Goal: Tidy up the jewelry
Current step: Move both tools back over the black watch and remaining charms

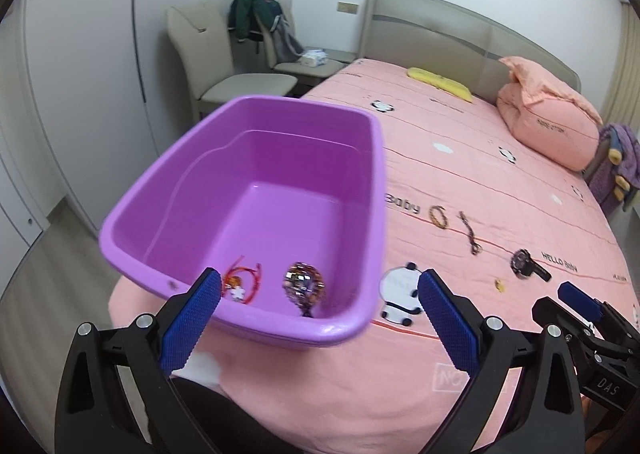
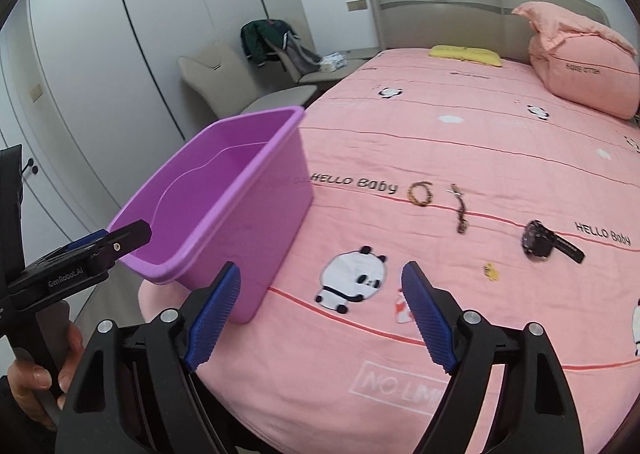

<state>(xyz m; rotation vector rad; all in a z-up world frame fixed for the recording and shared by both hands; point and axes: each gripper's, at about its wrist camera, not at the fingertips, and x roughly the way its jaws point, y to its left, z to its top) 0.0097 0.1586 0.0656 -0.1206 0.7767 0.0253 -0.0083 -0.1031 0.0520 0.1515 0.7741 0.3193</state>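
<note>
A purple plastic tub (image 1: 372, 190) (image 2: 280, 194) stands at the near left of the pink bed. Inside lie a red cord bracelet (image 1: 244, 280) and a beaded bracelet (image 1: 303, 281). On the bedspread to its right lie a brown bead bracelet (image 1: 439, 216) (image 2: 421, 192), a dark braided string (image 1: 470, 233) (image 2: 460, 210), a black watch (image 1: 528, 264) (image 2: 548, 242) and a small yellow piece (image 1: 499, 285) (image 2: 491, 271). My left gripper (image 1: 320, 306) is open and empty above the tub's near rim. My right gripper (image 2: 320, 302) is open and empty, right of the tub above a panda print.
A pink folded duvet (image 1: 548, 114) and a yellow pillow (image 1: 440, 83) lie by the headboard. Two beige chairs (image 1: 224, 66) with clothes and a bedside table stand beyond the tub. White wardrobes line the left wall.
</note>
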